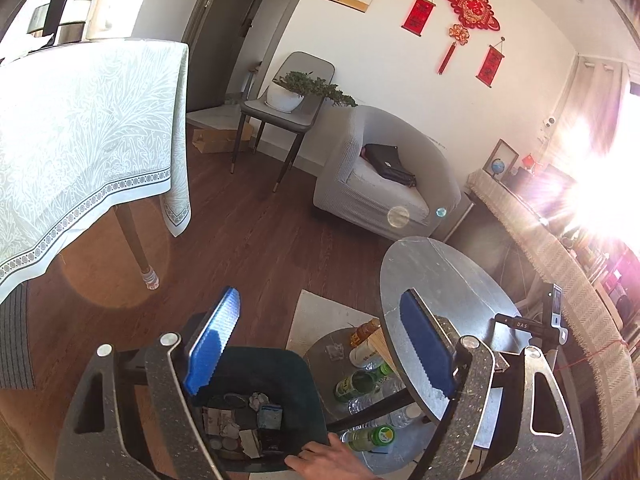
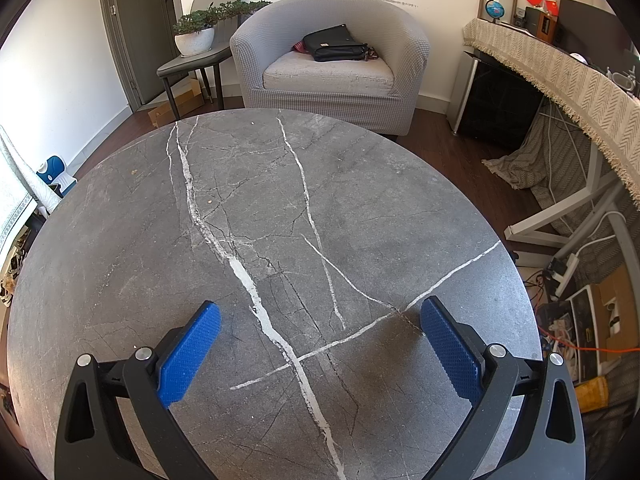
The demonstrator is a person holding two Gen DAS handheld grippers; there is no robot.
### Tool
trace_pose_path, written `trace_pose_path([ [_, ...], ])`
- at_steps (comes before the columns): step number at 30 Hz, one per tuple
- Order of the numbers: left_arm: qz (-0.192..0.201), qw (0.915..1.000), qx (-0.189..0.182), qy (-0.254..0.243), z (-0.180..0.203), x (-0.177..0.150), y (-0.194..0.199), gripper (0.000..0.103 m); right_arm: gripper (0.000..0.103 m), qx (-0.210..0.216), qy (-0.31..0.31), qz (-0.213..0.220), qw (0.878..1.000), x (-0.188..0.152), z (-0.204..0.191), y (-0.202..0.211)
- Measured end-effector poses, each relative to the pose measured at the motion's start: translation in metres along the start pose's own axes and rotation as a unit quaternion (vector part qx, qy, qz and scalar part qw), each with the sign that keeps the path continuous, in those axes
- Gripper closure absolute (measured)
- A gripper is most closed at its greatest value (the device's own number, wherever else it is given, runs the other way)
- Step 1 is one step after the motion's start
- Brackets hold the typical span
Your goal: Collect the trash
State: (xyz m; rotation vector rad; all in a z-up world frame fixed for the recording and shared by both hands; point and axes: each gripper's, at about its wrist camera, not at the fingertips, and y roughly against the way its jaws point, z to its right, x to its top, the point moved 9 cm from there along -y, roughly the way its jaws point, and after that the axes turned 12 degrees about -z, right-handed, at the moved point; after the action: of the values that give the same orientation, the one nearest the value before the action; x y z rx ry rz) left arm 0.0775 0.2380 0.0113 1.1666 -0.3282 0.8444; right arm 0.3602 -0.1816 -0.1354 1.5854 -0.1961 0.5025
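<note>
Dark wood flooring fills the left wrist view, with a cloth-covered dining table at the left edge and a grey armchair against the far wall. Below, the left gripper hangs with its blue pads spread wide and nothing between them. Under its left finger sits a dark trash bin, holding crumpled paper and scraps; a hand rests on the bin's near rim. Just right of the bin, plastic bottles lie on a low shelf beneath a round grey marble table, though glare from the window washes out the right side, so what stands there is hard to make out. Turning to the right wrist view, the same marble table with its white veins spreads almost edge to edge, and the right gripper hovers over its near edge, jaws wide apart and gripping nothing. Beyond the table's far edge stands the armchair with a black bag on its seat.
</note>
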Motion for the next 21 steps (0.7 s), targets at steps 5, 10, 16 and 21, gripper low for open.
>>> trace_pose_path([
  [5, 0.027, 0.9996, 0.002, -0.004, -0.011, 0.006, 0.027, 0.019, 0.002, 0.0, 0.0, 0.0, 1.0, 0.0, 0.0, 0.0],
  [10, 0.066, 0.9976, -0.017, -0.01, -0.007, 0.014, 0.054, 0.019, 0.002, 0.0, 0.0, 0.0, 1.0, 0.0, 0.0, 0.0],
  [16, 0.085, 0.9949, -0.033, -0.043, 0.019, 0.012, 0.063, 0.019, 0.002, 0.0, 0.0, 0.0, 1.0, 0.0, 0.0, 0.0],
  [21, 0.06, 0.9963, -0.016, -0.059, 0.034, 0.002, 0.039, 0.019, 0.002, 0.0, 0.0, 0.0, 1.0, 0.0, 0.0, 0.0],
])
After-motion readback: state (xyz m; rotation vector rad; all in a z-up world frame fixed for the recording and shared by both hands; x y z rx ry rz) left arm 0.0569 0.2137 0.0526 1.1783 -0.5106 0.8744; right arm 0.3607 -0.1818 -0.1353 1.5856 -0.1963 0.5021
